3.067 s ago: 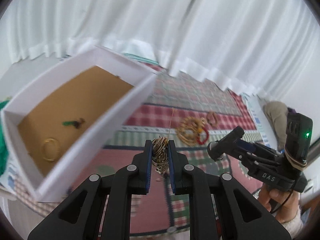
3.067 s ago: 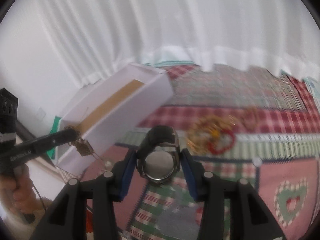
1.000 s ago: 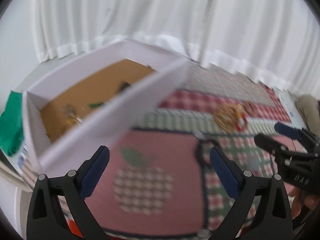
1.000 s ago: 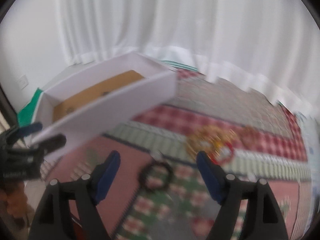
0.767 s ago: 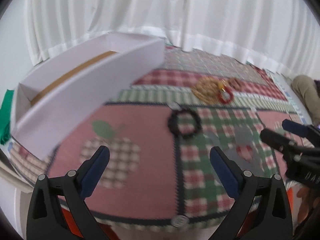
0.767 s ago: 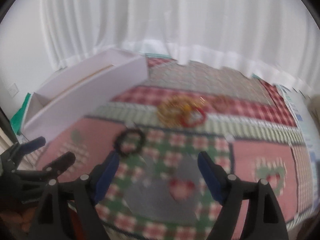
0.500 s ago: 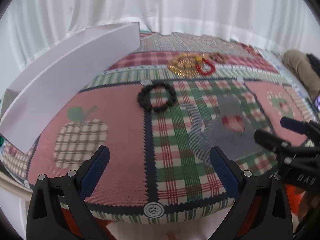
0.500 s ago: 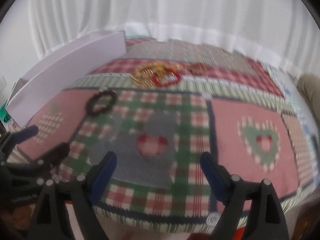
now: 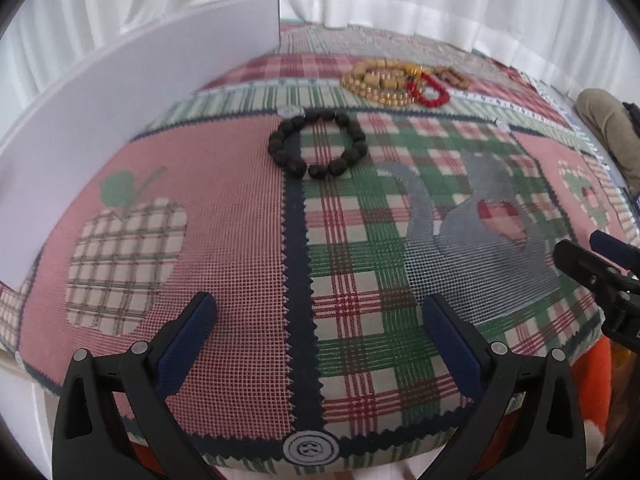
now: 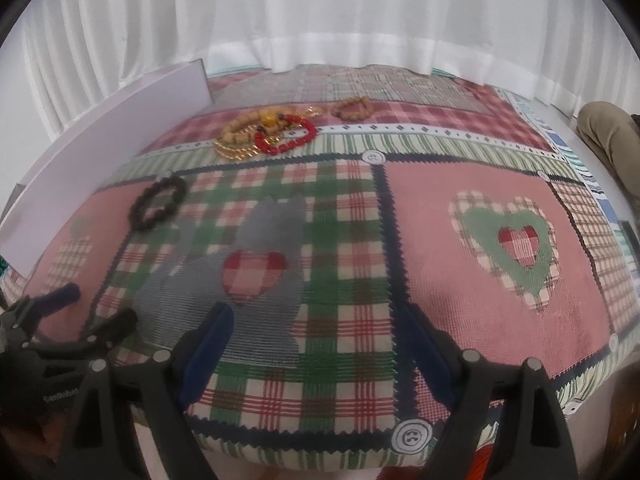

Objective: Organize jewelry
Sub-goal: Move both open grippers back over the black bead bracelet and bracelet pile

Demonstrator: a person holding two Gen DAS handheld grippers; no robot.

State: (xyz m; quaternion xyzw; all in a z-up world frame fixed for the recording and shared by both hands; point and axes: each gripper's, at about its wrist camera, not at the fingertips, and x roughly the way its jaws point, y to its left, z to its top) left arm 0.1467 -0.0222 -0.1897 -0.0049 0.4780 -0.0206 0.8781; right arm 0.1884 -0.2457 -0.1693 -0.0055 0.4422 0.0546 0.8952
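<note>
A black bead bracelet [image 9: 294, 168] [image 10: 174, 184] lies on the patchwork cloth [image 9: 248, 240], beyond and between both grippers. Farther back sits a pile of gold and wooden beads [image 9: 380, 80] [image 10: 240, 140] with a red bracelet [image 9: 430, 101] [image 10: 308, 132] on it and a brown bracelet [image 9: 452, 78] [image 10: 338, 109] beside it. The white box [image 9: 140, 80] [image 10: 100, 160] stands at the left, its inside hidden. My left gripper [image 9: 320, 312] [image 10: 96, 306] is open and empty near the cloth's front edge. My right gripper [image 10: 316, 320] [image 9: 592, 252] is open and empty to its right.
White curtains [image 10: 320, 20] hang behind the table. A person's khaki-clad leg [image 10: 608, 132] shows at the far right. Something orange [image 9: 596, 380] sits below the table's front right edge. Between the grippers and the bracelets the cloth is bare.
Earlier the left gripper held a gold chain and the right a watch by the box. Now both are open and empty, lowered and drawn back from the box toward the cloth's front.
</note>
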